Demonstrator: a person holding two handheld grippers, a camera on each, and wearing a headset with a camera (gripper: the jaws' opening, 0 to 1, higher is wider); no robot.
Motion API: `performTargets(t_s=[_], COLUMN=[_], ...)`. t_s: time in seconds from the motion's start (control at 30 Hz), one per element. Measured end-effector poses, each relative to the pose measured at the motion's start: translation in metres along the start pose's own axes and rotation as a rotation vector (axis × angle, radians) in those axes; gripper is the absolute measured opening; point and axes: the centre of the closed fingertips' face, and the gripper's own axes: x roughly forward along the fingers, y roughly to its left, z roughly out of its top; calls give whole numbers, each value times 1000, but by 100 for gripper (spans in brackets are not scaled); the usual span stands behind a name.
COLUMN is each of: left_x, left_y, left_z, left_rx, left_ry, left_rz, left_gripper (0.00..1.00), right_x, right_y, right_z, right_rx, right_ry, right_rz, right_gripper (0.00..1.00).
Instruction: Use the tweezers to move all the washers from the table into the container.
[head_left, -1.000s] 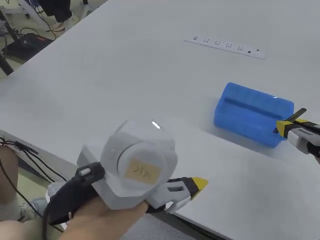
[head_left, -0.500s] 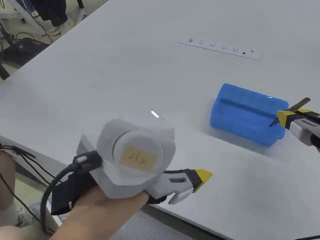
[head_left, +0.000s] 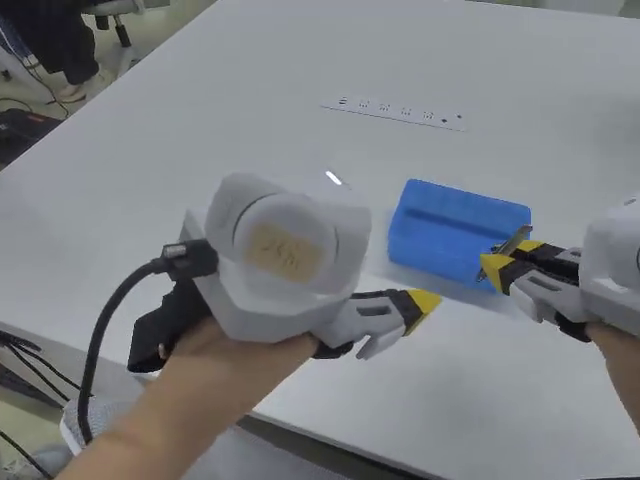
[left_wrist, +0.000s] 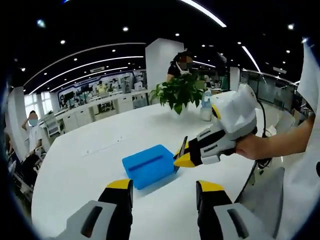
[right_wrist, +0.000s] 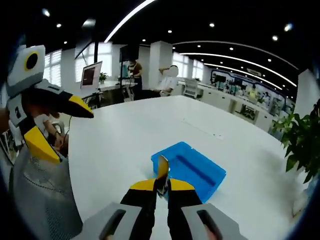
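Observation:
A blue container (head_left: 455, 232) lies on the white table (head_left: 200, 120). My right gripper (head_left: 497, 266) hovers at its near right corner, shut on thin metal tweezers (head_left: 514, 242) that point up and away. In the right gripper view the tweezers (right_wrist: 162, 171) stick out between the shut jaws of the right gripper (right_wrist: 162, 186), just before the container (right_wrist: 192, 170). My left gripper (head_left: 420, 304) is held near the container's left front side. In the left gripper view the left gripper (left_wrist: 165, 187) is open and holds nothing, facing the container (left_wrist: 147, 164) and the right gripper (left_wrist: 186, 159).
A white power strip (head_left: 395, 108) lies flat beyond the container. The table's near edge (head_left: 90, 365) runs diagonally at the lower left, with cables and floor below it. A potted plant (left_wrist: 180, 95) and a bottle (left_wrist: 205, 107) stand at the table's end.
The head view has shifted. My left gripper has risen and come closer to the container. The right gripper has drawn in a little over the container's corner, still shut on the tweezers.

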Motion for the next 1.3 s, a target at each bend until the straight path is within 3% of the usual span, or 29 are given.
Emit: performTargets(t_s=[0.13,0.2,0.3,0.47,0.73,0.87,0.93,1.07,1.2,1.3], left_x=[10,16,23,33,43,45,47,48,52,52], left_y=[-17,-22,-32,-42,-46,-48,-47,-52,-56,-59], left_z=[9,11,6,-8,-25,-30,-34,-37,-43,-47], left_rx=[40,45,64,159,248,274,279,267,301,319], left_ry=[-17,-24,-7,43,96,107,123,127,148,160], left_rz=[-71,-85,-145,-207,-234,-258,-241,-256,-261,-277], left_gripper=[35,35,29,19,7,0,0,0,4,0], right_x=[0,1,1,2,6,6,6,7,6,6], right_y=[19,24,32,43,56,55,53,55,59,60], right_z=[-7,-11,-18,-26,-36,-36,-36,-43,-53,-54], right_rx=[-42,-52,-87,-109,-241,-238,-222,-197,-240,-241], right_ry=[14,25,46,71,110,104,102,114,140,143], right_rz=[35,50,63,90,103,102,101,113,115,122], right_gripper=[4,4,4,4,5,5,5,5,5,5])
